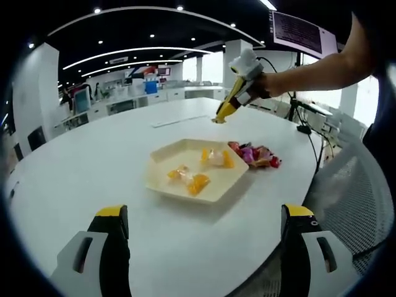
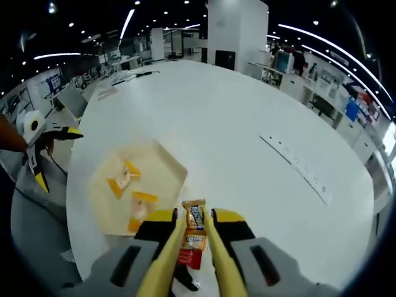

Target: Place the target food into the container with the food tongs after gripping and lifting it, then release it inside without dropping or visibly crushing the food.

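Note:
A cream hexagonal tray (image 1: 162,179) on the white table holds several orange-wrapped sweets (image 1: 198,183). Beside it lies a pile of red and pink wrapped snacks (image 1: 255,154). My left gripper (image 1: 205,213) hovers open at the near table edge, nothing between its jaws. A person's hand holds my right gripper (image 1: 238,93) up beyond the tray. It is shut on yellow food tongs (image 2: 221,263), whose tips pinch a small wrapped snack bar (image 2: 195,215) lifted off the table. The tray (image 2: 167,166) sits just left of the tongs. The red snacks (image 2: 189,257) lie under them.
The round white table (image 2: 235,124) is broad, with a flat power strip (image 2: 297,167) across its far side. A mesh chair (image 1: 346,185) stands by the table edge. My left gripper (image 2: 57,154) appears off the table's left edge. Desks and screens fill the room behind.

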{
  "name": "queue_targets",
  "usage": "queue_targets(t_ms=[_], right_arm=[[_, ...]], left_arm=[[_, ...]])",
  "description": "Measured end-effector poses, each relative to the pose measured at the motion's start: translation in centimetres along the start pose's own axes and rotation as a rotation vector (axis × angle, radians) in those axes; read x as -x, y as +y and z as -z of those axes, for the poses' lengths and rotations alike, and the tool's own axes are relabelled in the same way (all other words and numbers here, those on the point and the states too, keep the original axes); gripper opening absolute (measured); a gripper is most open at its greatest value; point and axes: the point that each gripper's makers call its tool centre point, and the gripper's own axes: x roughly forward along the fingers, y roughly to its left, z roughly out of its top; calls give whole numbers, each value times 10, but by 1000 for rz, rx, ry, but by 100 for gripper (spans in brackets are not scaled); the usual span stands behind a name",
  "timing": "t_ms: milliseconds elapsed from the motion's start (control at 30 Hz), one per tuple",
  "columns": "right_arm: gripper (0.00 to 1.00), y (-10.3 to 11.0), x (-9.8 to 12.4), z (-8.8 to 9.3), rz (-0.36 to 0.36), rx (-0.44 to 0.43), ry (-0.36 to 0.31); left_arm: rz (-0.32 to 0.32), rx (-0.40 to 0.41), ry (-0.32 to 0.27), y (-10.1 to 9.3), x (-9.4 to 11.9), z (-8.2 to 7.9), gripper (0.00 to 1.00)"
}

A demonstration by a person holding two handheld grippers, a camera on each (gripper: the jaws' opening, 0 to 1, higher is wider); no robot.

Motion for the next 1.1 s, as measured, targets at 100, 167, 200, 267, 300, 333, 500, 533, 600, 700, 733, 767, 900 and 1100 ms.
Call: queue_targets(t_ms=[100,167,200,267,300,333,500,533,600,700,733,767,900,1100], right_arm=[[21,9,-5,-12,-13,11,-12],[21,17,-7,-19,-21,20,-20],[21,20,-8,-22,-23,24,-24],[21,26,-12,-28,-29,32,-29],[21,30,-14,-31,-35,35,-32],[21,33,-15,-34,-38,38,-33],[21,49,-24,-45,-58,76,-29],[21,53,-26,-48,-63,81,-31],[21,60,-29,-54,-73,88,-34],[21,70,-33,-60,-85,95,-39],[21,73,-34,-62,-90,99,-42],[21,76,-35,-64,-93,101,-44],[22,82,-39,-69,-102,107,-52],[24,85,-40,-75,-103,121,-71]], left_arm=[[2,-2,-2,0,0,0,99],[3,-4,-1,-1,0,0,99],[3,-5,-1,-1,0,0,99],[8,-5,2,-2,0,0,99],[12,-12,4,-3,0,0,99],[12,-12,5,-3,-1,0,99],[10,-13,1,-2,0,0,99],[11,-17,2,-2,0,0,99],[13,-19,1,-3,0,0,99],[15,-20,4,-4,0,0,99],[16,-20,5,-4,0,0,99],[17,-20,6,-4,-1,1,98],[21,-17,13,-5,-1,2,98],[28,-20,19,-6,-1,3,98]])
